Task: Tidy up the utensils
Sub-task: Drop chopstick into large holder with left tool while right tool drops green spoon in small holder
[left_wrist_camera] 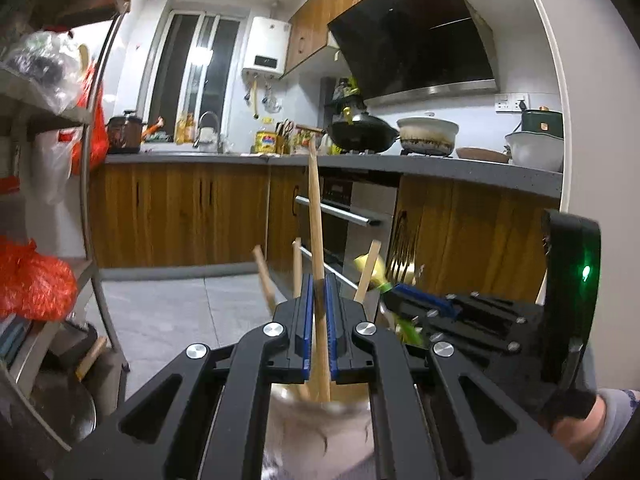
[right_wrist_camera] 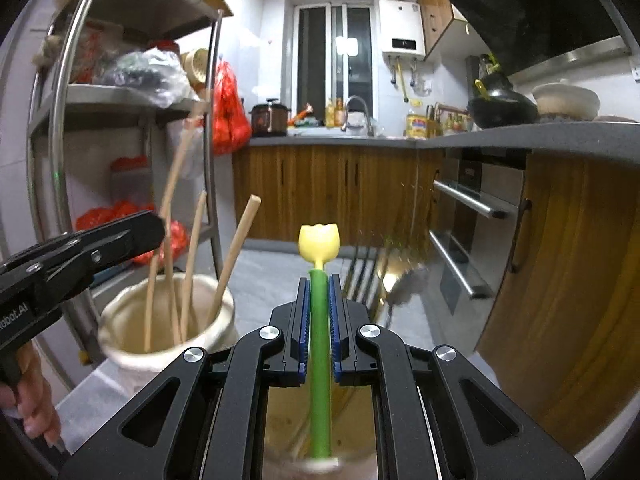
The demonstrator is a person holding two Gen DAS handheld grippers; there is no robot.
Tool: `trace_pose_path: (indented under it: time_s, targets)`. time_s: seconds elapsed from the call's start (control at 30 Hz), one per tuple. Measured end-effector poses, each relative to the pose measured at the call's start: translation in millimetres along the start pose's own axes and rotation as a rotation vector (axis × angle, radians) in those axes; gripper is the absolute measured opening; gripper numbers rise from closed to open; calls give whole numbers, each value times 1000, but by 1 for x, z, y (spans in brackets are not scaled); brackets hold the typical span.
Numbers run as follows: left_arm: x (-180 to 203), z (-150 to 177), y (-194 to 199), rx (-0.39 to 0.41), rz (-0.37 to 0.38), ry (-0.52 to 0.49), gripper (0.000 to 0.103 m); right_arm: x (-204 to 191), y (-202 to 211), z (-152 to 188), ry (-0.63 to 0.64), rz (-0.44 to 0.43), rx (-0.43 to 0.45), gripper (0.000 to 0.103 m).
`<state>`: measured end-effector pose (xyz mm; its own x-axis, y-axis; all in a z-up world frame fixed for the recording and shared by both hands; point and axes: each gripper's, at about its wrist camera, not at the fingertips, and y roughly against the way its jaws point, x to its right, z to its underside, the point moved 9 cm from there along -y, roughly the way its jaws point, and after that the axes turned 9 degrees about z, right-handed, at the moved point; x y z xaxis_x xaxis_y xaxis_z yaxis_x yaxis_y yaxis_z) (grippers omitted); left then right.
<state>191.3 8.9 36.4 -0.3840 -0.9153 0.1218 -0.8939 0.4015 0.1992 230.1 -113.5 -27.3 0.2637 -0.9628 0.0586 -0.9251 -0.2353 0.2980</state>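
Both grippers clamp utensils: left gripper [left_wrist_camera: 319,300] holds a chopstick [left_wrist_camera: 315,208] at frame centre over the cream holder [right_wrist_camera: 168,320]; right gripper [right_wrist_camera: 319,308] pinches a green tulip-handled utensil [right_wrist_camera: 319,280]. Lower each straight down before releasing.

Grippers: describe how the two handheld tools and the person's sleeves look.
Both grippers, left gripper and right gripper, are matte black linkages with silver pivot bolts and blue ribbed pads on the fingers. The right one's body carries a green light. White lettering marks the left. A pale patterned sleeve shows.
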Motion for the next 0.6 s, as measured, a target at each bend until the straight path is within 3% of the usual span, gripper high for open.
trace_pose_path:
  time_s: [0.57, 0.6]
  targets:
    - [2, 17, 12, -28, -38, -6, 6, -4, 7, 25, -8, -72, -106, 10]
    - [1, 17, 12, -27, -39, -7, 6, -4, 8, 26, -7, -76, -109, 14]
